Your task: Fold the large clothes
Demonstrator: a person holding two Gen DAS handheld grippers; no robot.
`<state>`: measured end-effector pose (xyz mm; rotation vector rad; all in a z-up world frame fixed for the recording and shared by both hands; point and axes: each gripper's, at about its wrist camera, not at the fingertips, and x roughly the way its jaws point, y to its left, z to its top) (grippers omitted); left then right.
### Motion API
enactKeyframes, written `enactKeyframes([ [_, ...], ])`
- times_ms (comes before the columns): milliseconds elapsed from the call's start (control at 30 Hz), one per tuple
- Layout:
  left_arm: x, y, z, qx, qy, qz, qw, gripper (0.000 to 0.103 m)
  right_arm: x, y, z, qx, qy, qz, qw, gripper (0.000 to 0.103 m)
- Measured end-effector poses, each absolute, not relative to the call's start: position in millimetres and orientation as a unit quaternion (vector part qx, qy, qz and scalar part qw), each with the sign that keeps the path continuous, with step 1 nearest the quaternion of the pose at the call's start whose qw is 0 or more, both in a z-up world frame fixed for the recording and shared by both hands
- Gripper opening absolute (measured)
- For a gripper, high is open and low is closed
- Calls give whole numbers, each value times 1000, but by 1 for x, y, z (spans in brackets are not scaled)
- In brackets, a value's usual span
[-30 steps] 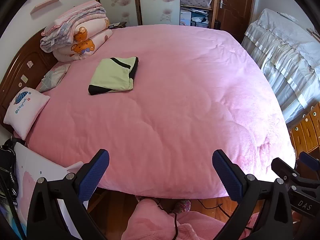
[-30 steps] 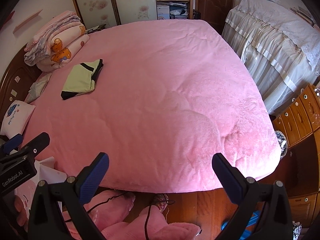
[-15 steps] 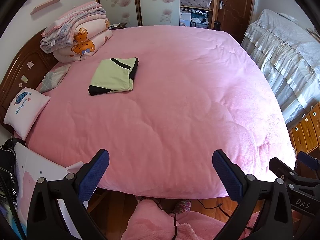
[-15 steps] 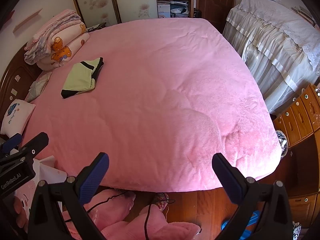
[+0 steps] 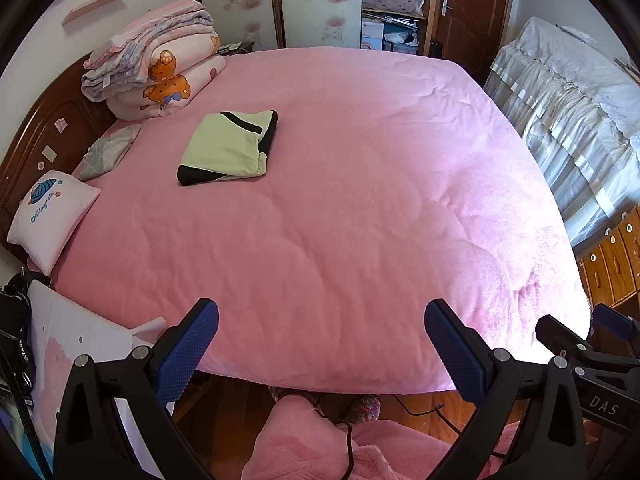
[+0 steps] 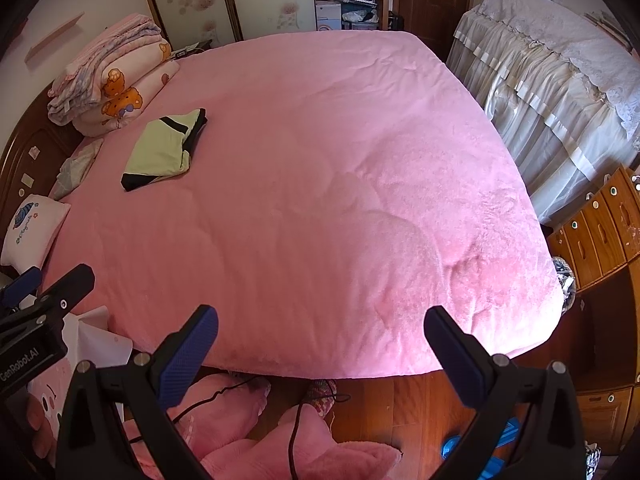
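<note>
Left tongs (image 5: pixel 320 344): one pair, hanging wide apart over the near edge of the bed, gripping nothing; two blue pads (image 5: pixel 187 354) showing.
Right tongs (image 6: pixel 320 350): one pair, likewise spread wide and carrying nothing, sitting just beside the left pair at the same bed edge.
Person: pink fleece legs (image 5: pixel 320 444) showing below both tongs, standing on the wood floor (image 6: pixel 392 404); one black cable trailing down them.
Bed (image 5: pixel 360 220): one, lying under one pink fleece cover that is spreading flat across nearly the whole view.
Folded garment (image 5: pixel 230 148): one, pale green with black trim, lying folded into a rectangle on the cover, toward the headboard side and well apart from both tongs.
Pillows: one white embroidered cushion (image 5: pixel 50 220) leaning at the headboard; one grey patterned pillow (image 5: pixel 108 152) lying beyond it.
Folded quilts (image 5: pixel 156 68): one stack, sitting at the far left corner, past the garment.
Covered furniture (image 6: pixel 560 80): one piece, standing along the right under white lace cloth.
</note>
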<state>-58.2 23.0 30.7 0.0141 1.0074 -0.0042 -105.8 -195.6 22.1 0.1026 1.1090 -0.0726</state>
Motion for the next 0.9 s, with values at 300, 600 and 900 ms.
enactKeyframes([
  [300,-59,19,31,6,483,3,876,102,-102,-198,21,47,530,-32,846,103],
  [600,-59,19,31,5,483,6,875,102,-96,-203,18,44,535,-26,843,103],
  [900,-59,19,31,5,483,5,876,102,-92,-208,17,43,537,-24,842,103],
])
